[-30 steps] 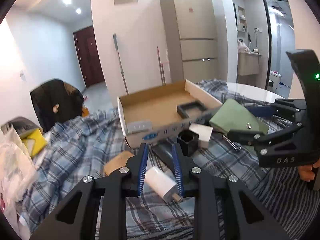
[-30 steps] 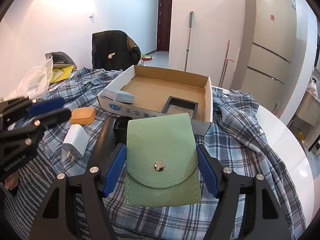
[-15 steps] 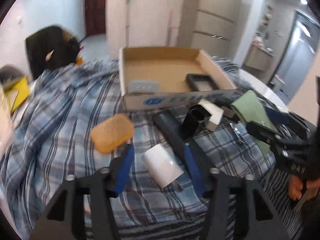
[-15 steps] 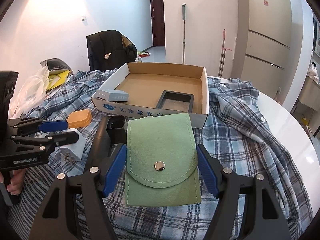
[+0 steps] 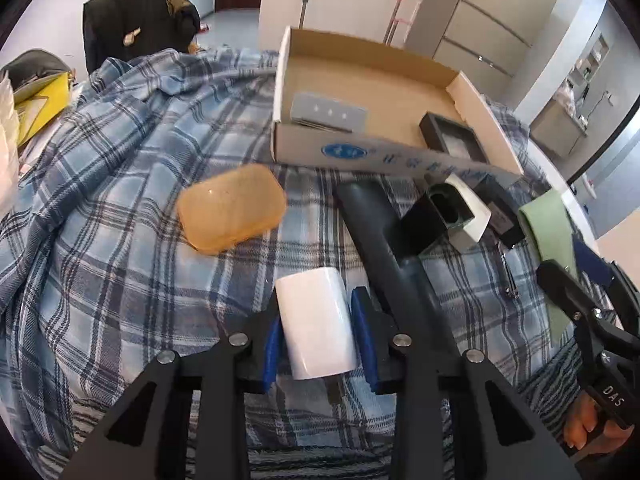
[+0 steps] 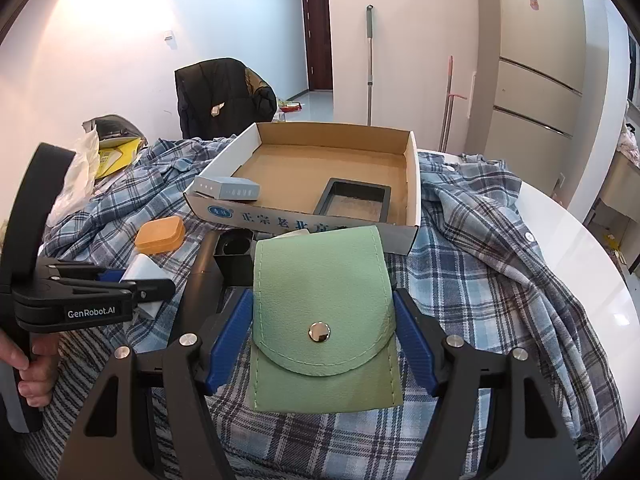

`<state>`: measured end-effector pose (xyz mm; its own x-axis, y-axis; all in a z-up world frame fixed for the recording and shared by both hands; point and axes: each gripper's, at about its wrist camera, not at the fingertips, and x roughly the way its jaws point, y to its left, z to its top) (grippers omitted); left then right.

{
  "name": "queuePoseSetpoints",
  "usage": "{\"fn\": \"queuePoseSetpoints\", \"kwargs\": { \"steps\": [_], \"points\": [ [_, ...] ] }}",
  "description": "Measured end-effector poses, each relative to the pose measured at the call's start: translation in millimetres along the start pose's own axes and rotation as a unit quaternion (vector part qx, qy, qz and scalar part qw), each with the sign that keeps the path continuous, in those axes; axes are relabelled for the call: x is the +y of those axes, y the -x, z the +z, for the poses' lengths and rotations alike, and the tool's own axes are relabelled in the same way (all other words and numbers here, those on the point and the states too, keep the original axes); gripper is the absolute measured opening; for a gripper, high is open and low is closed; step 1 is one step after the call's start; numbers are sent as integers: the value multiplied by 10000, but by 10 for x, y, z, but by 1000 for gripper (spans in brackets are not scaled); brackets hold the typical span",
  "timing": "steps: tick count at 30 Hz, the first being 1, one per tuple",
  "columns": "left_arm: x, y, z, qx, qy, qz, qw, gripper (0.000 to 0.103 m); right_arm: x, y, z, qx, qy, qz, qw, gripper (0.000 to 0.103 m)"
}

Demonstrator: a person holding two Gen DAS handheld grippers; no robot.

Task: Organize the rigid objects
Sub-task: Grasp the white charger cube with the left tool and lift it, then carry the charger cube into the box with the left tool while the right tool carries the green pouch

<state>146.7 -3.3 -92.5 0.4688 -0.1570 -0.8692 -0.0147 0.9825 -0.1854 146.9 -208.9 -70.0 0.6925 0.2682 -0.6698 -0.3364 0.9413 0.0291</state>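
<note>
Left gripper (image 5: 316, 334): jaws closing, white charger block (image 5: 316, 324) between blue pads, pads at its sides. Orange soap-like case (image 5: 231, 207) ahead-left on plaid cloth (image 5: 100, 200); cardboard box (image 5: 384, 160) further ahead. Right gripper (image 6: 323, 340): pinching green snap pouch (image 6: 323, 304), box straight ahead of it.

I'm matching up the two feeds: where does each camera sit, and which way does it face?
Left wrist: on the left gripper, angled down at a white charger between its closing jaws; the right gripper shows too.
Right wrist: on the right gripper, facing a green pouch; a hand shows.
Shared: cardboard box, orange case.
</note>
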Motion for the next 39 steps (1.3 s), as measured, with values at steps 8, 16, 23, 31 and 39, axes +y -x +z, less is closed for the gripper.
{"fn": "queuePoseSetpoints", "kwargs": {
  "steps": [8, 16, 23, 31, 39],
  "points": [
    [-85, 216, -63, -592, -370, 26, 9976, 28, -35, 8, 1, -41, -88, -24, 10000, 69],
    [-156, 463, -62, -1149, -629, 76, 9913, 28, -96, 98, 53, -175, -264, -7, 9995, 69],
    [-430, 965, 240, -2172, -1110, 155, 9697, 28, -247, 281, 367, -200, -657, 87, 9976, 69],
    [-484, 848, 979, -2217, -692, -32, 9727, 28, -269, 161, 1077, -495, -915, -149, 9945, 69],
    [-217, 142, 1017, -1294, -425, -143, 9906, 28, -343, -430, 1243, -174, -1205, -206, 9923, 69]
  ]
}}
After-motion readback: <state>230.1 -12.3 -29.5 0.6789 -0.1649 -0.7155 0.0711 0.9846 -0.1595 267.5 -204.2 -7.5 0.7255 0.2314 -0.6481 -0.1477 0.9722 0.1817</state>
